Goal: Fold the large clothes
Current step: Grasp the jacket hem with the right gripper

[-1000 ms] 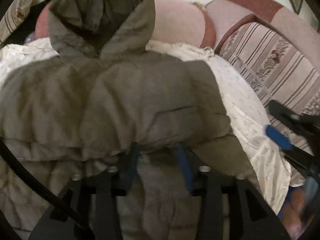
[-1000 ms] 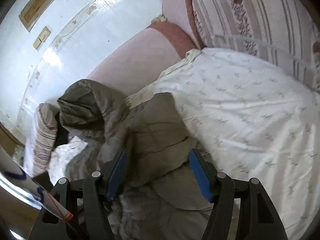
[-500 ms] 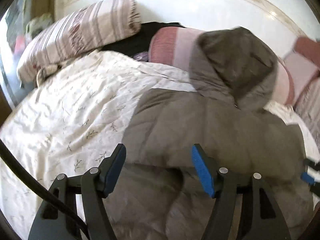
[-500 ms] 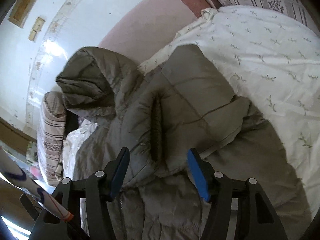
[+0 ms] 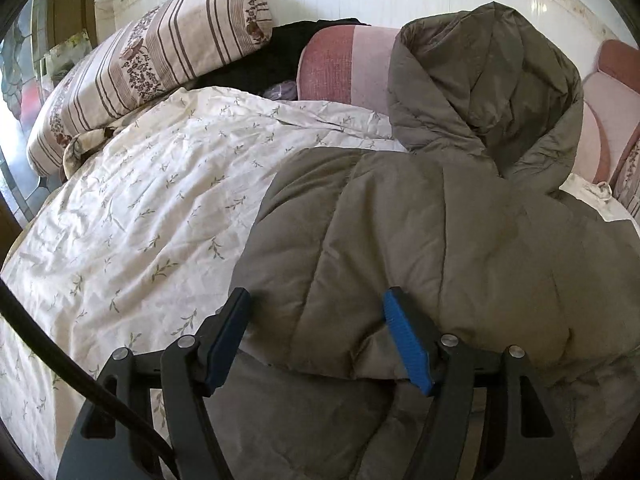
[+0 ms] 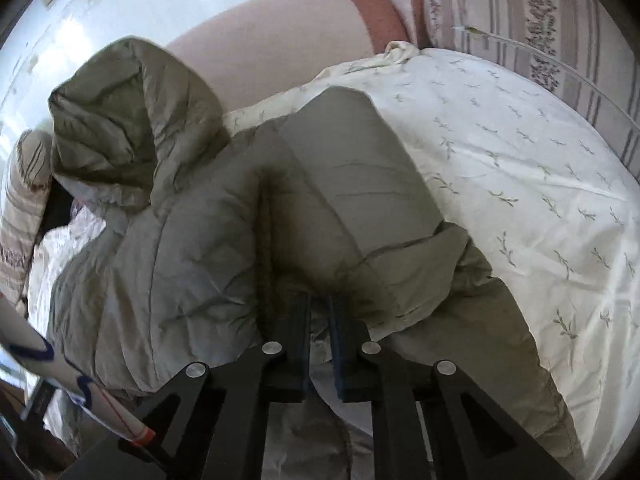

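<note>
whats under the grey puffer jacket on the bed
The jacket lies on a white leaf-print bedsheet, which shows around it. Its hood leans against a pink cushion. Whatever sits beneath the jacket's folded layers is covered.

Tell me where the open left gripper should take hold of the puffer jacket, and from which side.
Probably the folded lower edge right in front of the left gripper: the jacket forms a thick, rounded lip there, raised off the floral sheet. Come in low from the near side, one finger over and one under. The right gripper already pinches fabric nearby.
</note>
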Demonstrator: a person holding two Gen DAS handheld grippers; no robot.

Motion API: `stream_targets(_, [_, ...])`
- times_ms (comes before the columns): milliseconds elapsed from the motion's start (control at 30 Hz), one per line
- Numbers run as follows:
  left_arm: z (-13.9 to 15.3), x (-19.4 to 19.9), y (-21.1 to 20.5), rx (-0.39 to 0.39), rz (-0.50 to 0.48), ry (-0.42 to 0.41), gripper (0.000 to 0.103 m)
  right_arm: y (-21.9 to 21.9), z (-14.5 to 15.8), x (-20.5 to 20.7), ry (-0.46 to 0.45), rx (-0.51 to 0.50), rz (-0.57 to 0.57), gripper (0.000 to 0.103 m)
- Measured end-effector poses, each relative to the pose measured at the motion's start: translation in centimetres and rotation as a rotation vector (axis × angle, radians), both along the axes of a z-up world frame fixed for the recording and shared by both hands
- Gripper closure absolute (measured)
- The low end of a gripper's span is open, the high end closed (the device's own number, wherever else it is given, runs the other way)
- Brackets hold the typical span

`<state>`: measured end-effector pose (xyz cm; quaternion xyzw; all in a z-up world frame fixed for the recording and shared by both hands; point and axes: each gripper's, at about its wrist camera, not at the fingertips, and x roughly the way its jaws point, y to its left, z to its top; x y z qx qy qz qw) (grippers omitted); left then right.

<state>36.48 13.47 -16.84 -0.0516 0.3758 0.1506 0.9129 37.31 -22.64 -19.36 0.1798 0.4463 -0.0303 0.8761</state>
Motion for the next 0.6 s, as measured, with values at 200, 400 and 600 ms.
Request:
stream_targets(200, [0.0,-0.1,-0.2,0.014,0.006,-0.001,0.033,1.9,4.5,-2.5,-0.244,-0.146,-0.012,0.093])
stream_targets(400, [0.0,-0.2,-0.2,0.02,0.012,0.0,0.032,4.8,3.4,-1.3,-0.206,-0.112,0.125,0.093])
stream_targets(600, [-0.2,-0.1,-0.3,0.024,0.013,0.008,0.03,4.6,0.0,0.7,-0.04,-0.113,0.155,0.093])
